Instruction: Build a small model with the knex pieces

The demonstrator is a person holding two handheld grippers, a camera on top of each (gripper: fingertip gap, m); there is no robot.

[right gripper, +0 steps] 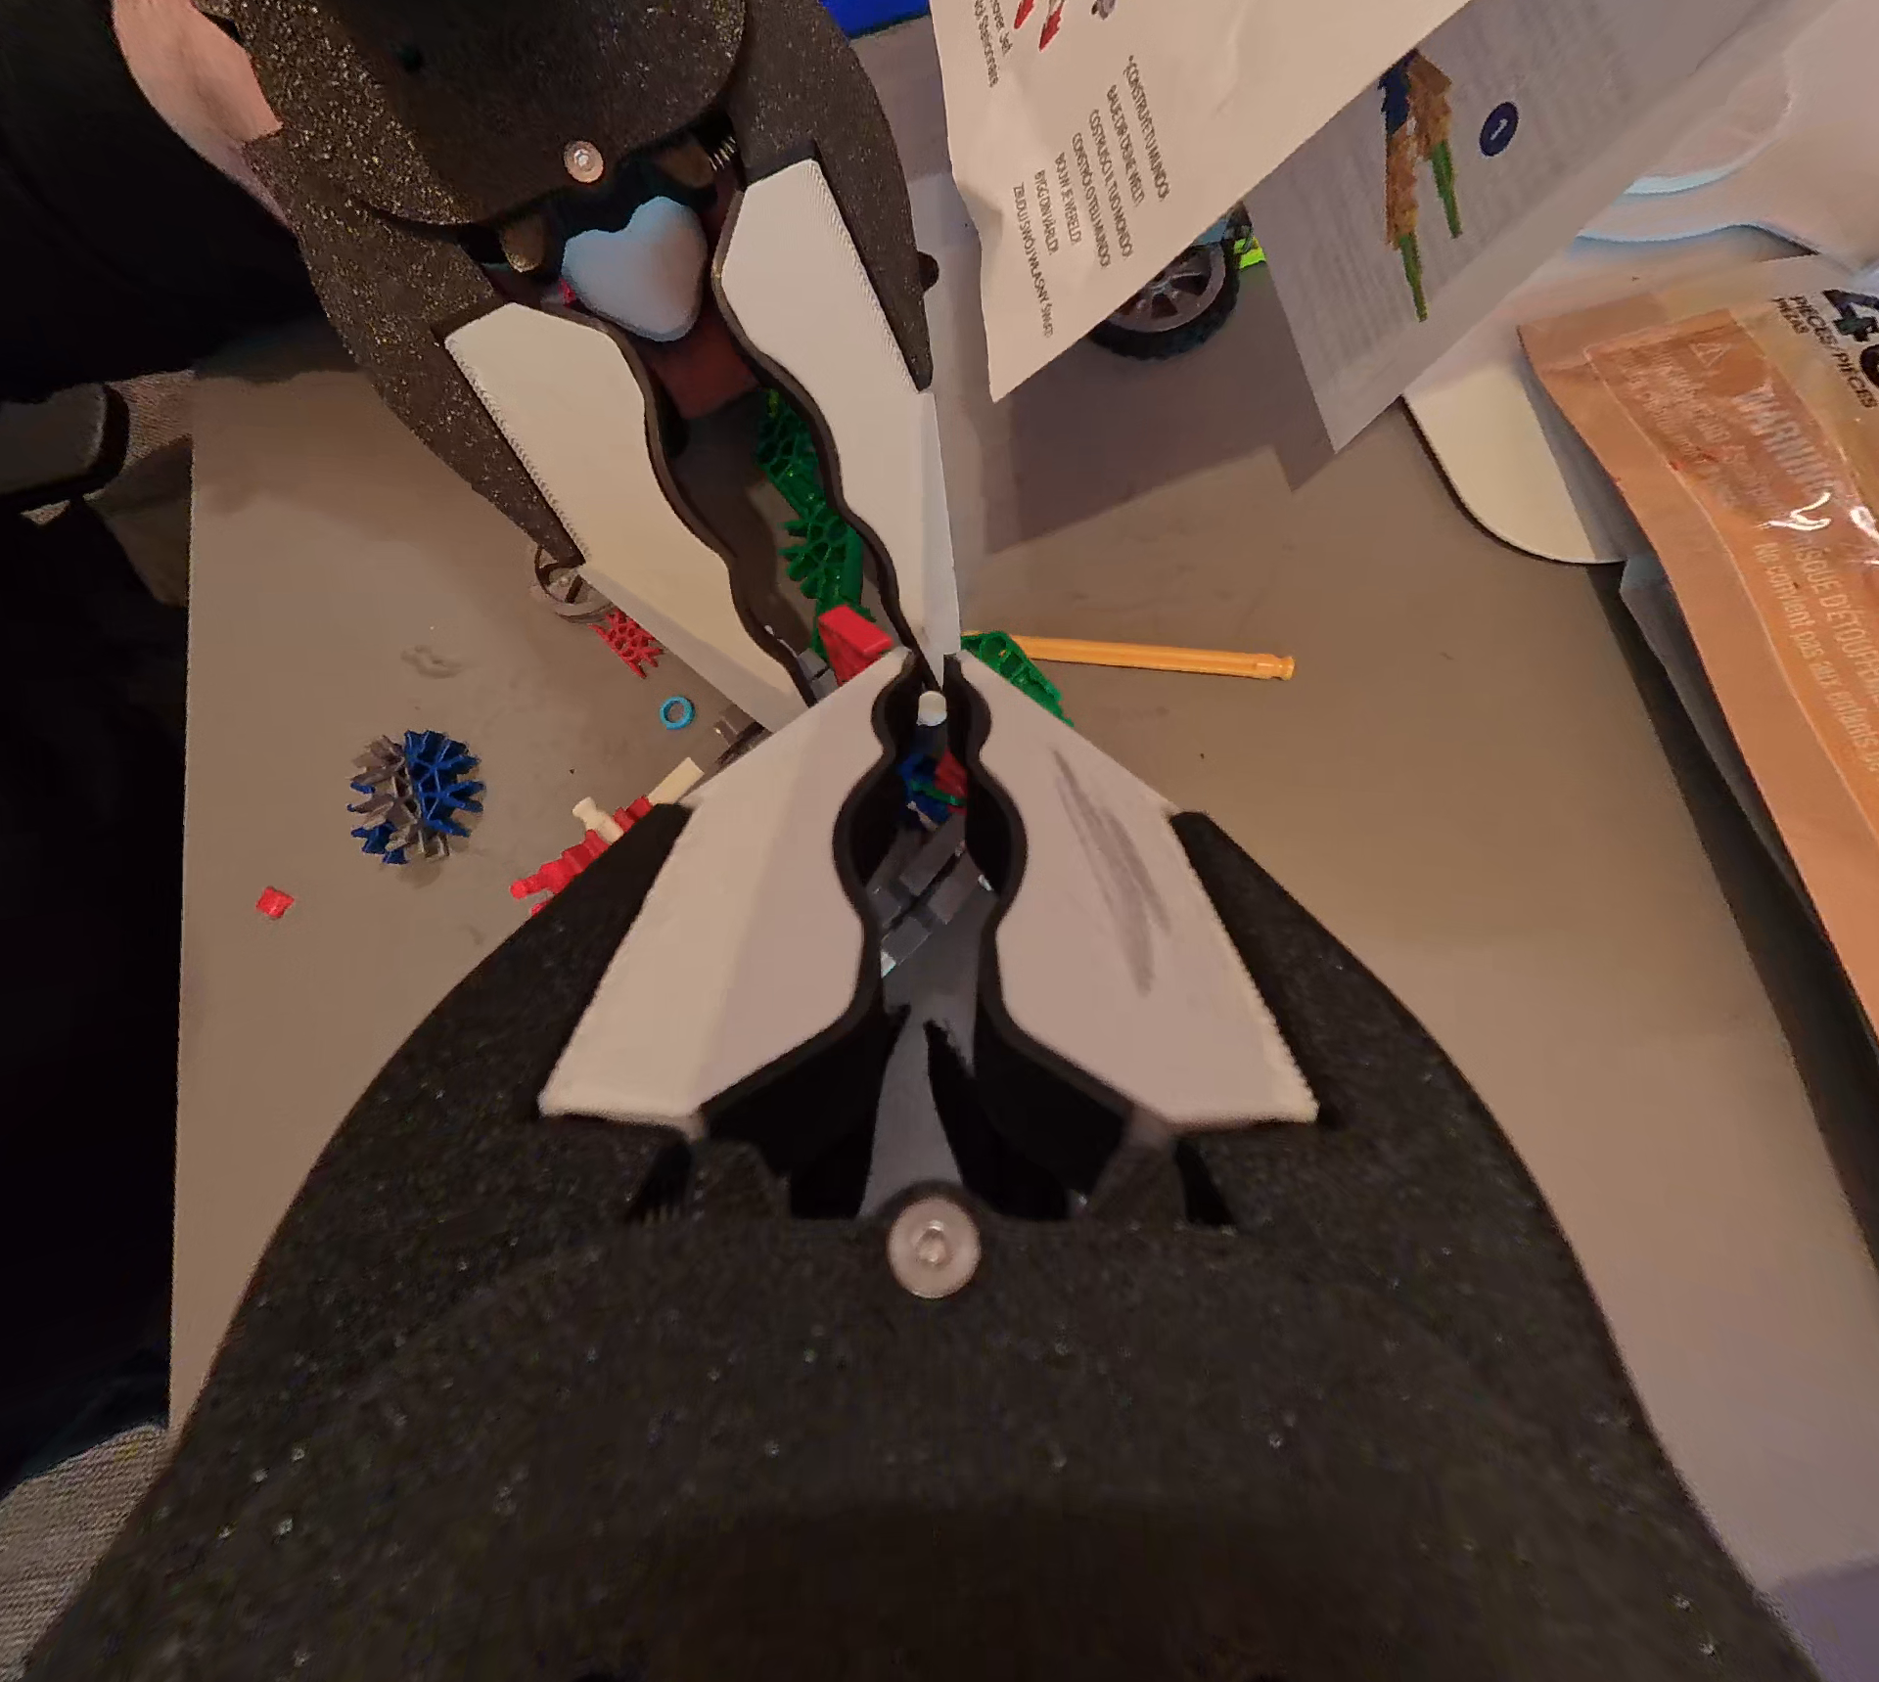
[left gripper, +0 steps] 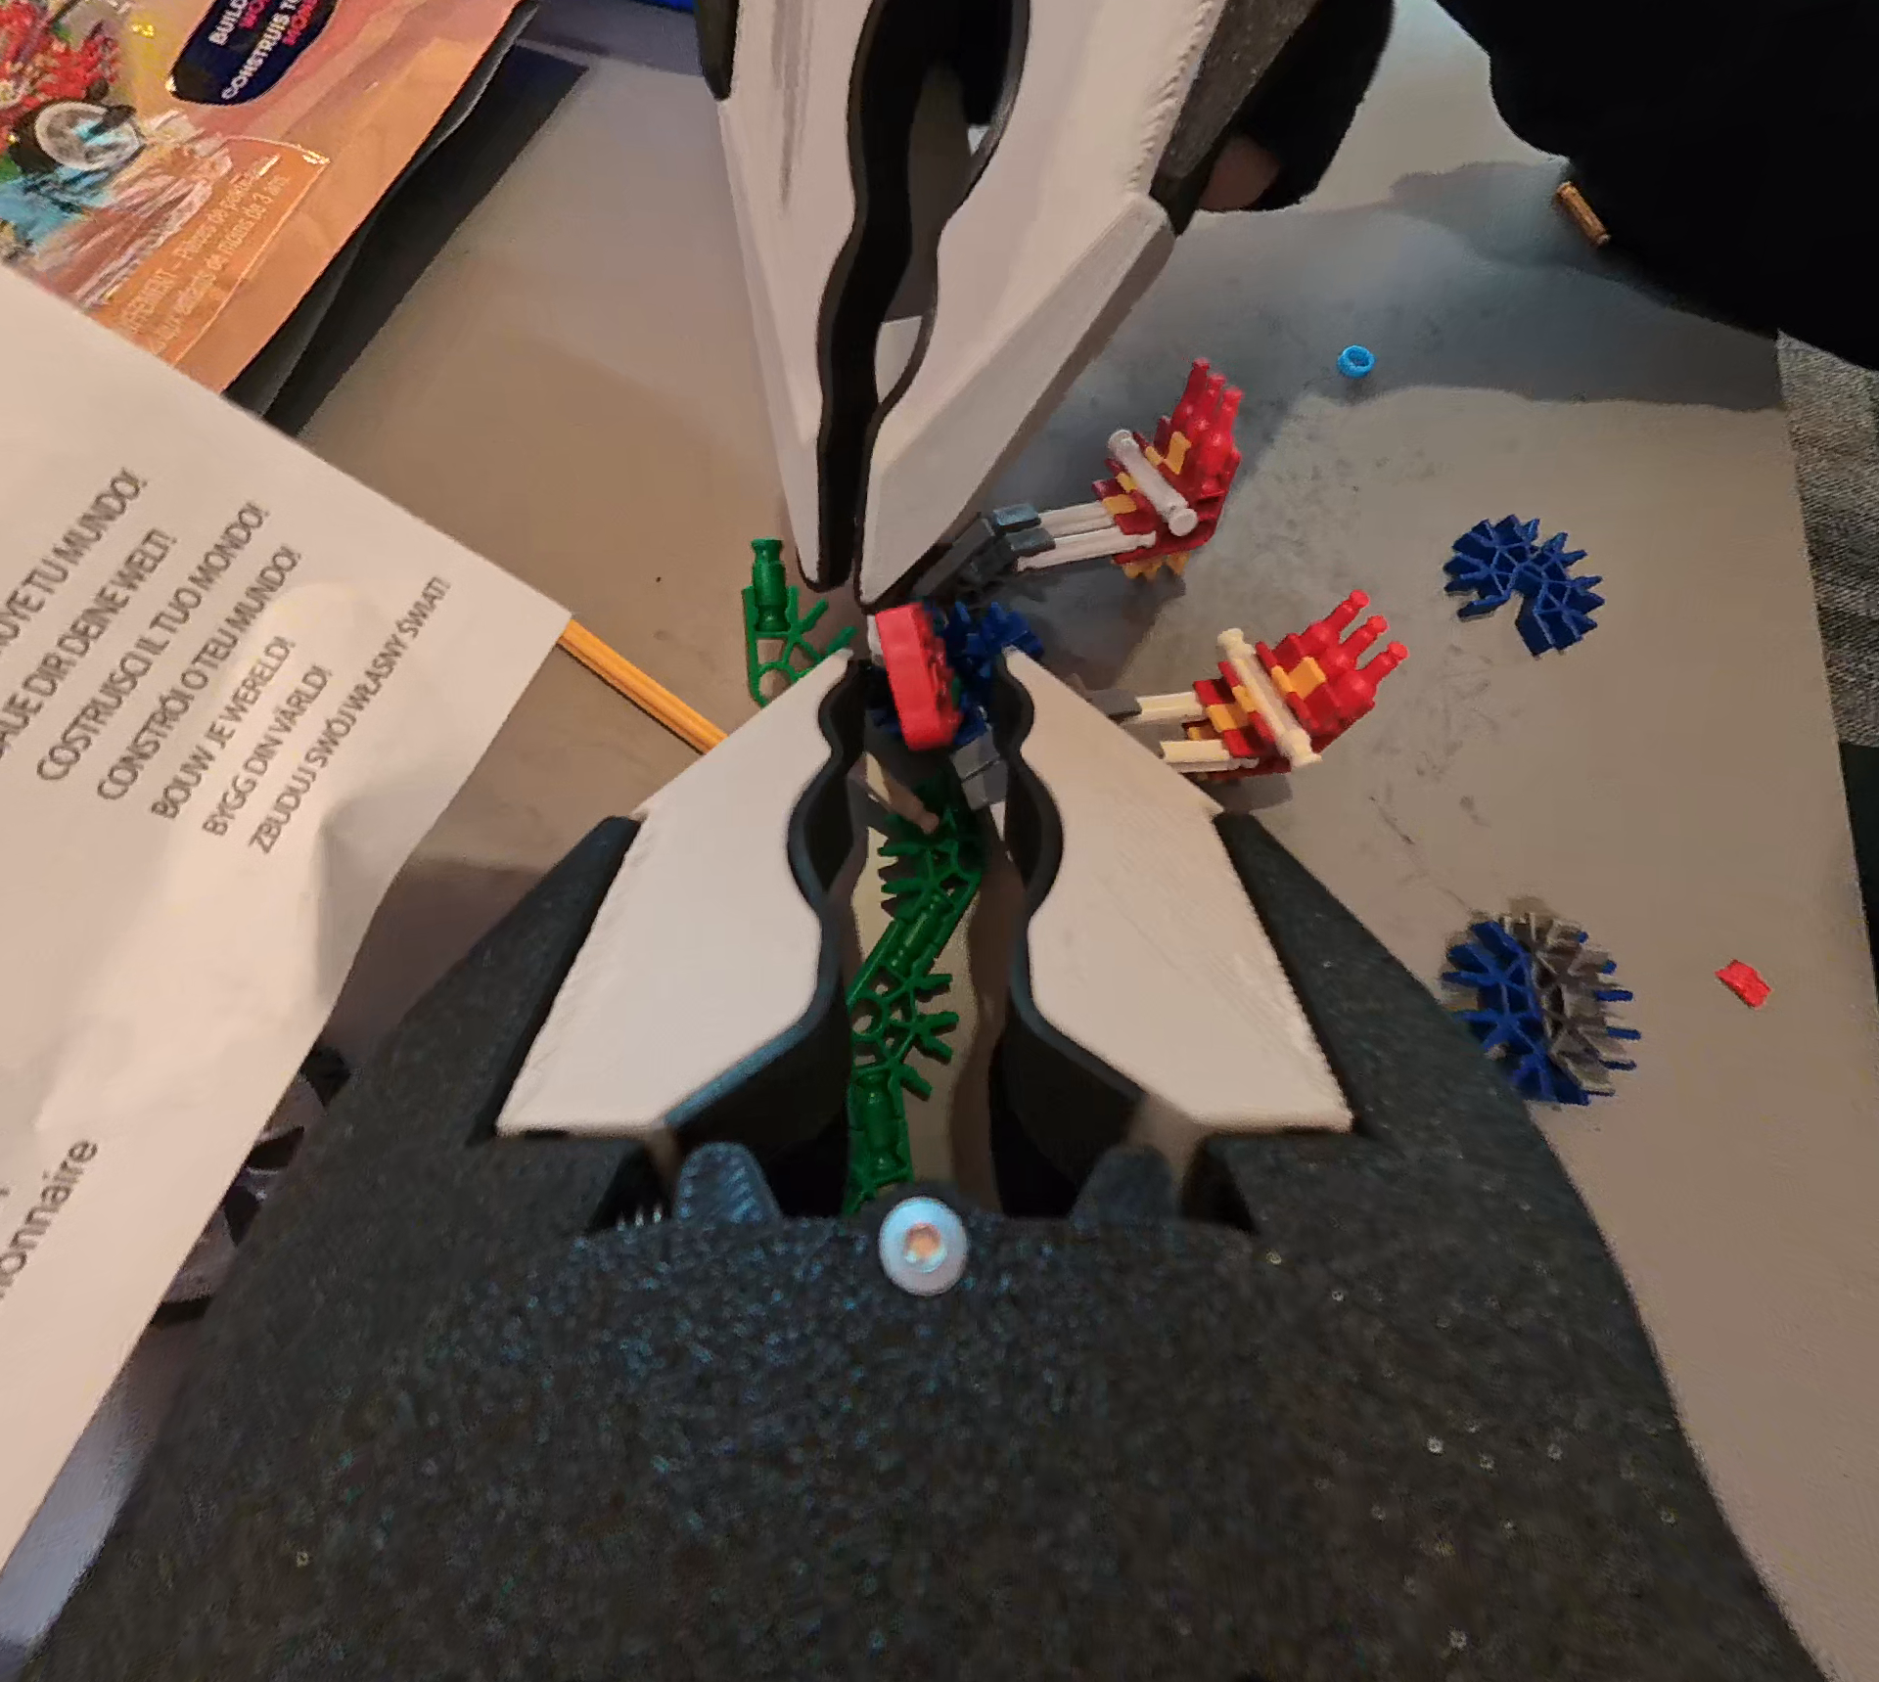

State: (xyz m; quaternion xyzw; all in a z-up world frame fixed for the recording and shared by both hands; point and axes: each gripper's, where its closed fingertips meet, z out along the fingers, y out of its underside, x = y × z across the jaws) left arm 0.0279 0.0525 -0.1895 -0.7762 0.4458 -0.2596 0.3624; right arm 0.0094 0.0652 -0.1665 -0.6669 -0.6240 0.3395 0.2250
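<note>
A construction-toy model lies on the grey table [left gripper: 569, 373]. It has a green chain [left gripper: 915, 952], a blue connector hub [left gripper: 991, 632] with a red piece [left gripper: 915, 688], and two red fan-shaped ends [left gripper: 1179, 464] on white rods. My left gripper [left gripper: 925, 667] is shut on the hub and red piece, with the green chain running back between its fingers. My right gripper [right gripper: 930, 667] is shut on a white rod tip [right gripper: 930, 703] of the same model. The two grippers meet tip to tip; the right one also shows in the left wrist view [left gripper: 849, 581], the left one in the right wrist view [right gripper: 874, 667].
Loose parts lie around: a blue connector [left gripper: 1525, 576], a blue and grey cluster [left gripper: 1540, 1008], a small blue ring [left gripper: 1355, 360], a tiny red piece [left gripper: 1742, 983], an orange rod [right gripper: 1149, 655]. A printed sheet [left gripper: 183, 820], a parts bag [right gripper: 1729, 566] and a toy wheel [right gripper: 1169, 307] lie beside them. Less than 4 cm separates the two grippers' tips. The toy wheel [right gripper: 1169, 307] is about 12 centimetres from both grippers' fingertips.
</note>
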